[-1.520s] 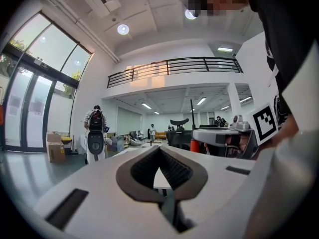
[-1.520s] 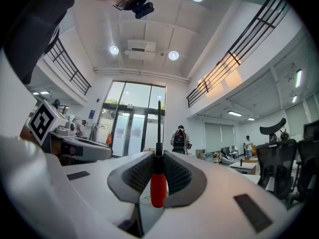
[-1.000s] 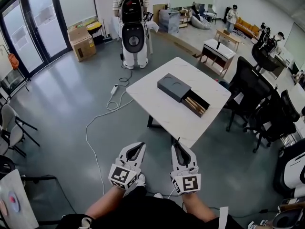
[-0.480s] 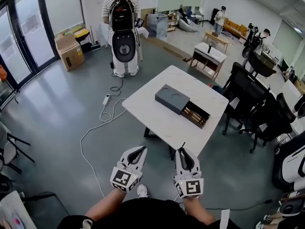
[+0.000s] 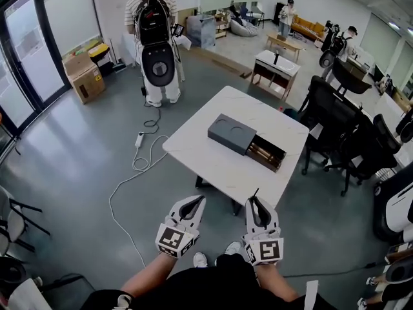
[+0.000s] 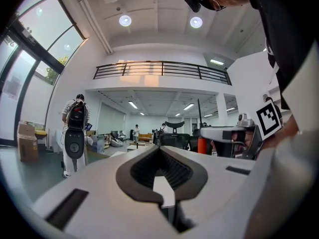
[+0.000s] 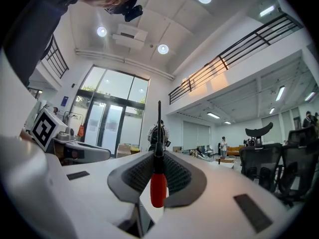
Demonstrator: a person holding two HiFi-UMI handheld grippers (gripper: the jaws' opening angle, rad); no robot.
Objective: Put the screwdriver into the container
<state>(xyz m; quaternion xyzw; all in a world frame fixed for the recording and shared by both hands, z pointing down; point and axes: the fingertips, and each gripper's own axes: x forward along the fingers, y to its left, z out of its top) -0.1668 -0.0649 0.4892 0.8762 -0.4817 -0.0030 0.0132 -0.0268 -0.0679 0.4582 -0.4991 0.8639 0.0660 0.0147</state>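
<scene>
The screwdriver [image 7: 158, 183] has a red handle and a thin black shaft. It stands upright between the pads of my right gripper [image 7: 159, 156], which is shut on it. In the head view its shaft [image 5: 254, 193] pokes out past my right gripper [image 5: 255, 203], just short of the near edge of the white table [image 5: 213, 160]. The container [image 5: 246, 141] is a dark grey box on that table, its drawer pulled open to the right. My left gripper [image 5: 195, 202] hovers beside the right one, shut and holding nothing; its tips [image 6: 160, 151] meet.
A person with a black backpack [image 5: 155, 37] stands beyond the table. A white cable [image 5: 139, 157] trails over the grey floor at left. Black office chairs [image 5: 335, 121] crowd the table's right side. A cardboard box [image 5: 84, 76] sits by the glass doors.
Both grippers have moved forward, side by side, toward the table's near edge, and the table now looks closer. The right gripper's hold on the screwdriver is unchanged.
</scene>
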